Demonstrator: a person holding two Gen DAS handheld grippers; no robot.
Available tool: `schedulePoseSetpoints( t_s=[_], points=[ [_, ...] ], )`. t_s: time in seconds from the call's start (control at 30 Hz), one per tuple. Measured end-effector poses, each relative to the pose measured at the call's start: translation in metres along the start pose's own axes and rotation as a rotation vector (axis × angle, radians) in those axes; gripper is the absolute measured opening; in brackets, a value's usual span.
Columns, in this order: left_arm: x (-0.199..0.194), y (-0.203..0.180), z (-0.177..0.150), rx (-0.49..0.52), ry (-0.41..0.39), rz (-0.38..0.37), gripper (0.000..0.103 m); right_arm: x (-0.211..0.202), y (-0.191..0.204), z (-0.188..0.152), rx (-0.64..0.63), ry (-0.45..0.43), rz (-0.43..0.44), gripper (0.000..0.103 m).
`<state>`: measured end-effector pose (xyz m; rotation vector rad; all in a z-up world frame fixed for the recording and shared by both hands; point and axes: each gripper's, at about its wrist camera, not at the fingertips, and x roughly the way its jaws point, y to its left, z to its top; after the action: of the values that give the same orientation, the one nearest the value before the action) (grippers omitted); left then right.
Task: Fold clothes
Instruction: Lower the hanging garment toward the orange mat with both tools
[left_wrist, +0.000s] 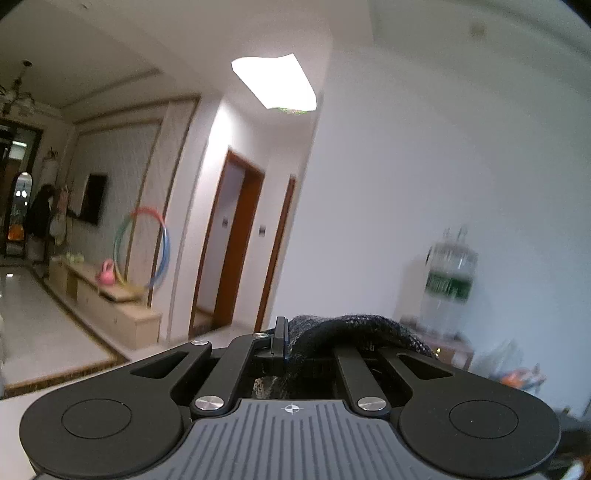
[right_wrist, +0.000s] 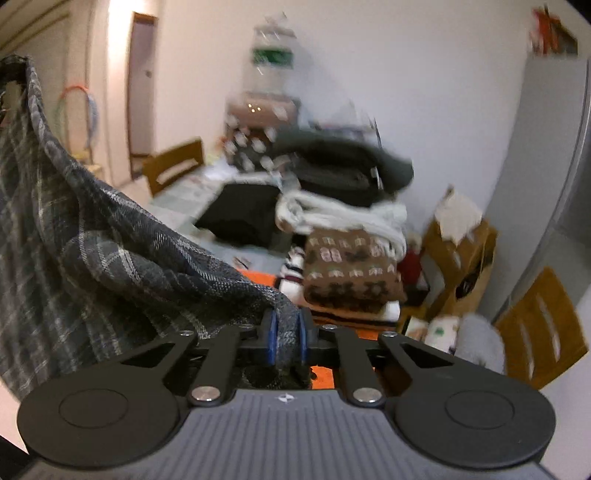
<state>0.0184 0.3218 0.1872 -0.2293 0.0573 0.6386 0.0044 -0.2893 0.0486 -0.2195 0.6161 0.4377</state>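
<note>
A dark grey plaid garment (right_wrist: 92, 254) hangs in the air, stretched from the upper left down to my right gripper (right_wrist: 287, 338), which is shut on a bunched edge of it between the blue pads (right_wrist: 272, 339). In the left wrist view my left gripper (left_wrist: 291, 345) points up toward the wall, shut on a dark knit fold of the same garment (left_wrist: 351, 328) that drapes over its right finger.
A table (right_wrist: 184, 195) ahead carries a black garment (right_wrist: 243, 210), a pile of folded clothes (right_wrist: 351, 273) and a dark heap (right_wrist: 343, 166). Wooden chairs (right_wrist: 539, 325) stand at the right and far left. A water bottle (left_wrist: 448, 273) stands by the wall. Cardboard boxes (right_wrist: 461, 258) sit right.
</note>
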Motion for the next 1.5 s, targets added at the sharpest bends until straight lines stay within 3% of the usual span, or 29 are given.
schedulePoseSetpoints(
  t_s=[0.2,0.4,0.53,0.67,0.93,1.13,1.3,1.5],
  points=[
    [0.151,-0.049,-0.101,0.092,0.229,0.059,0.006,0.155,-0.018,0.001,0.053,0.184,-0.003,0.013],
    [0.252,-0.068,-0.196,0.201,0.427,0.13,0.006,0.286,-0.023,-0.019,0.071,0.383,0.024,0.013],
    [0.294,-0.073,-0.246,0.277,0.517,0.149,0.006,0.331,-0.017,-0.032,0.057,0.476,0.043,0.013],
    [0.316,-0.069,-0.277,0.311,0.566,0.159,0.006,0.343,-0.019,-0.035,0.077,0.508,0.062,0.013],
    [0.342,-0.068,-0.301,0.305,0.642,0.19,0.006,0.351,-0.02,-0.033,0.094,0.527,0.086,0.015],
    [0.333,-0.065,-0.291,0.282,0.621,0.182,0.006,0.332,-0.023,-0.035,0.122,0.502,0.077,0.015],
    [0.295,-0.046,-0.249,0.233,0.571,0.142,0.006,0.328,-0.022,-0.037,0.128,0.485,0.061,0.015],
    [0.219,0.0,-0.204,0.16,0.523,0.131,0.006,0.309,-0.01,-0.042,0.095,0.41,-0.001,0.014]
  ],
)
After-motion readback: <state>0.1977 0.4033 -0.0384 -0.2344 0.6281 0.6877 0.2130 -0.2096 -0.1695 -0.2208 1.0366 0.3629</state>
